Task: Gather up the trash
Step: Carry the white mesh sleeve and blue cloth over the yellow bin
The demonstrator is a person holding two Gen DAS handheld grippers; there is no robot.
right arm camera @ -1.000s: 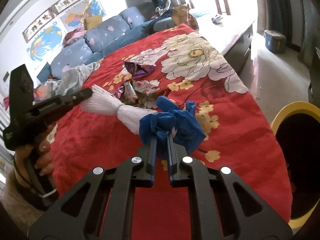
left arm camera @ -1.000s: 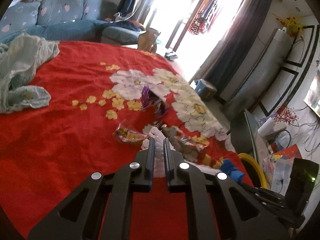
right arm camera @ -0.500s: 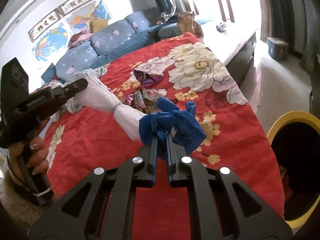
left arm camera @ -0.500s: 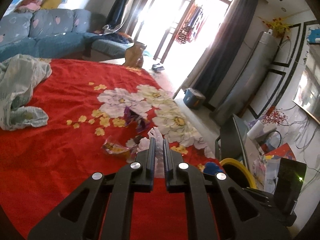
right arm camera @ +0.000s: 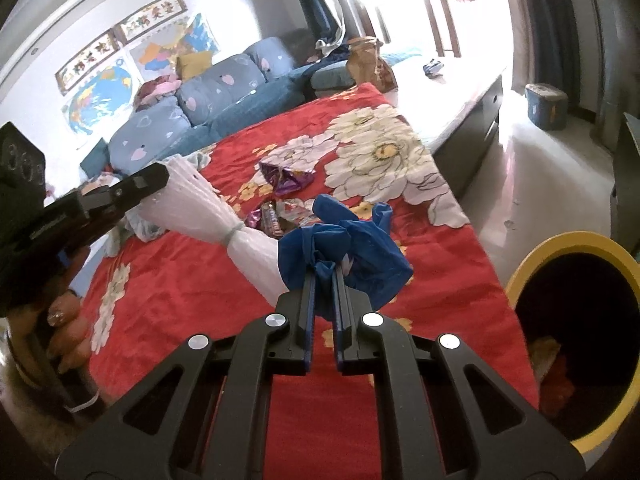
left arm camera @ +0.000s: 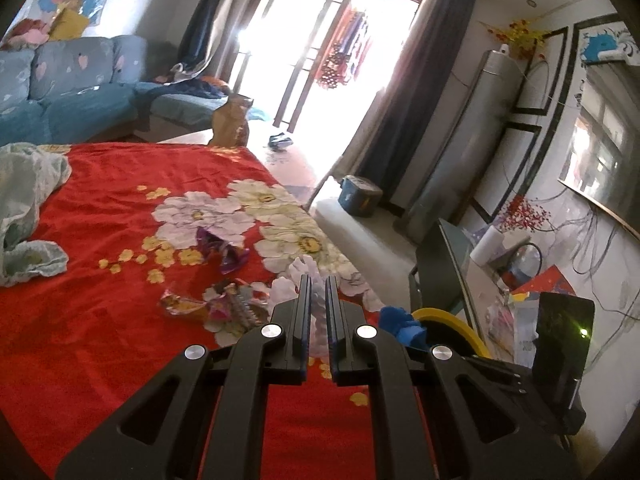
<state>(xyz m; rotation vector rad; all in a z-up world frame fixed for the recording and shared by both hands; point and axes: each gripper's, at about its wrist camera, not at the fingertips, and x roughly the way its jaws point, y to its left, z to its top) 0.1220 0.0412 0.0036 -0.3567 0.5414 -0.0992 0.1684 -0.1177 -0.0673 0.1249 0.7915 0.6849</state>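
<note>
Mid-carry: left gripper (right arm camera: 160, 178) fingers clamped on white foam net (right arm camera: 208, 212), right gripper (right arm camera: 324, 276) fingers on blue glove (right arm camera: 360, 240), probably joined; next swing to yellow bin (right arm camera: 560, 248) at 3 o'clock.

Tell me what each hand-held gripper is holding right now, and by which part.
Left hand-held gripper: white foam netting, by its flared end. Right hand-held gripper: crumpled blue glove, by its bunched middle.

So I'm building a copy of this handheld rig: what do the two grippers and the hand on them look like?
Both grippers, left and right, are matte black plastic: two narrow parallel fingers with blue pads on their inner faces, on cut-out linkage arms with round silver pivot screws. The right wrist view shows the left gripper's black body with white lettering. The left hand on its grip has decorated nails and a thin white band at the wrist.
</note>
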